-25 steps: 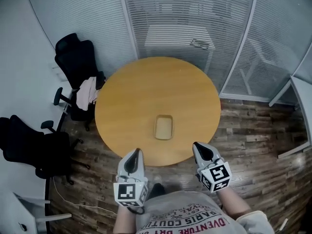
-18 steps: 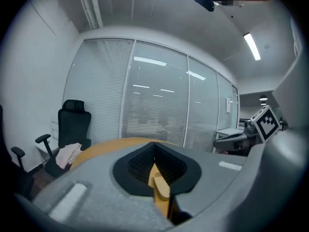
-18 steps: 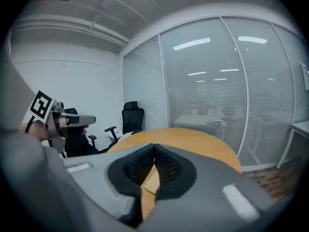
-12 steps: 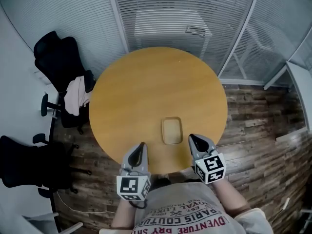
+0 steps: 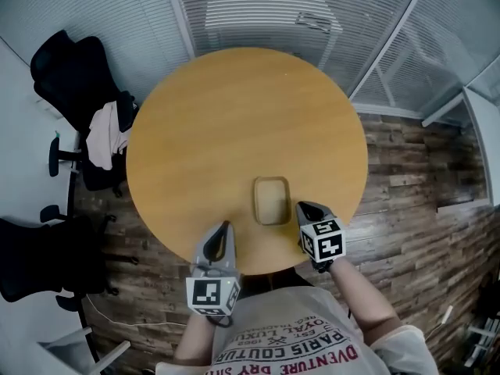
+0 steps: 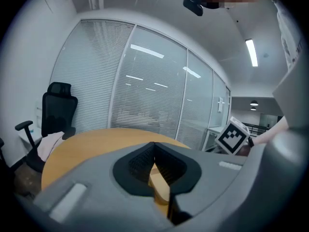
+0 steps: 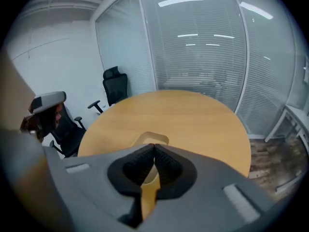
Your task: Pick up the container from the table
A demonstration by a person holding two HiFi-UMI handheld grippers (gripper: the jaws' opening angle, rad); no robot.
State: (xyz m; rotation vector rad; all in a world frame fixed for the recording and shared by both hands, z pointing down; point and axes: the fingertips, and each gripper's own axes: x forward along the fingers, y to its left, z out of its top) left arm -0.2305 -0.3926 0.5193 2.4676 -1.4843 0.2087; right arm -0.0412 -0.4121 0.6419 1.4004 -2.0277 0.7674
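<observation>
A shallow tan rectangular container (image 5: 271,200) lies on the round wooden table (image 5: 211,131), close to its near edge. My right gripper (image 5: 301,207) is shut and empty, its tip just right of the container's near right corner. In the right gripper view the container (image 7: 150,139) shows just beyond the closed tips of the right gripper (image 7: 153,145). My left gripper (image 5: 226,226) hangs over the table's near edge, left of the container and apart from it. In the left gripper view the left gripper (image 6: 154,144) has its pads meeting, with nothing between them.
Two black office chairs (image 5: 74,76) stand left of the table, one draped with light clothing (image 5: 101,135). Glass partitions with blinds (image 5: 258,6) run behind the table. Dark plank floor (image 5: 414,186) lies to the right. The person's torso (image 5: 285,338) is at the table's near edge.
Both grippers have come forward and down toward the table. The right one went from short of the edge to beside the container. The left now reaches over the near edge.
</observation>
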